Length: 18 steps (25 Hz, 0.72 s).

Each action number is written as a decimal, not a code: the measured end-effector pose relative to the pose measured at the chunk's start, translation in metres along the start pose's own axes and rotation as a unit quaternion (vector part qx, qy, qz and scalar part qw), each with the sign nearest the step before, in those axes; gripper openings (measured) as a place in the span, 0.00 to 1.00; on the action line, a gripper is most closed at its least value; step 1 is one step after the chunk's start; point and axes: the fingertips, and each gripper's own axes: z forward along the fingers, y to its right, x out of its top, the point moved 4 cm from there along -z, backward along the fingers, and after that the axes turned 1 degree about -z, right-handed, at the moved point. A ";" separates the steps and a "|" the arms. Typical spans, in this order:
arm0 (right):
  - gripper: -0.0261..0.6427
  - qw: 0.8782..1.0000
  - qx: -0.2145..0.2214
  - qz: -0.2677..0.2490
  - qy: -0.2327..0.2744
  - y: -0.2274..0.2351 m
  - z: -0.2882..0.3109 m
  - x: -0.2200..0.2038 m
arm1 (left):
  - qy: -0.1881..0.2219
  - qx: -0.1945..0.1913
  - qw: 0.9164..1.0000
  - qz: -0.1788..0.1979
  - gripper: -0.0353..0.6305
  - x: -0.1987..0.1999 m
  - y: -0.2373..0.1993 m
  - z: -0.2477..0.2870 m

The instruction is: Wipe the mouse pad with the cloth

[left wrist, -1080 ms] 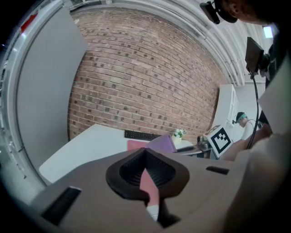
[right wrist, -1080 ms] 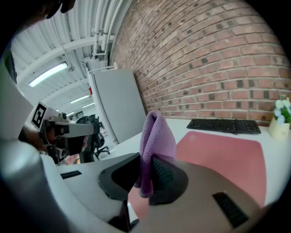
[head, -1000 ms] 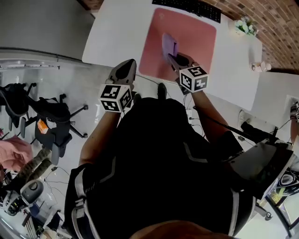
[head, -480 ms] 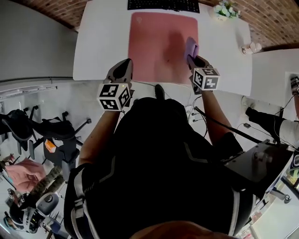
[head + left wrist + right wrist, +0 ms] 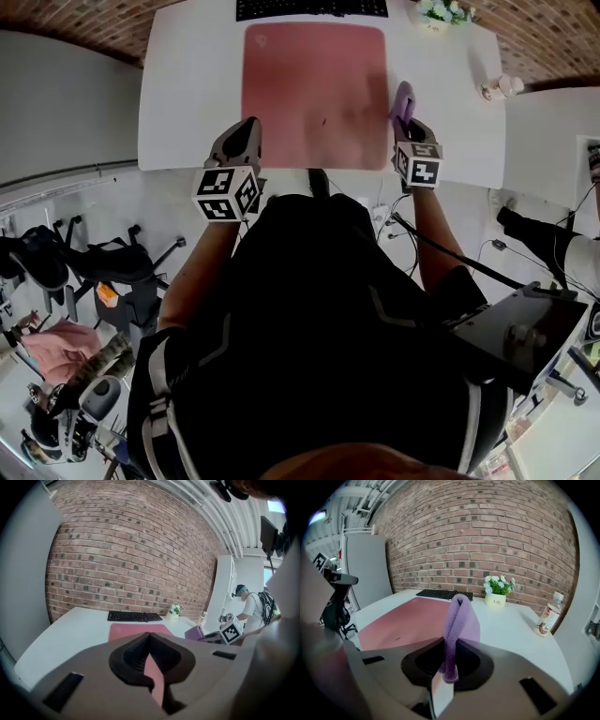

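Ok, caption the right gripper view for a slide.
Right claw shut on purple cloth, pink pad at left, keyboard and flowers behind.

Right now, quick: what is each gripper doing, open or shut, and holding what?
Left gripper: jaws shut, nothing between them.
Right gripper: jaws shut on the purple cloth.

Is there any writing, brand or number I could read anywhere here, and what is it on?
"Life": printed on the white flower pot.
Bottle label: too blurred to read.
Keyboard keys: too small to read.
Marker cube: only a black-and-white square pattern, no words or numbers.
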 end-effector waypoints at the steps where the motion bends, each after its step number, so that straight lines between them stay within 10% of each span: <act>1: 0.12 1.000 0.005 -0.003 -0.004 0.000 0.004 -0.004 | -0.002 0.002 1.000 -0.004 0.06 -0.001 0.002 0.003; 18: 0.12 0.990 0.130 -0.019 -0.061 -0.085 0.052 -0.012 | 0.010 0.060 0.998 -0.033 0.06 -0.006 -0.029 -0.032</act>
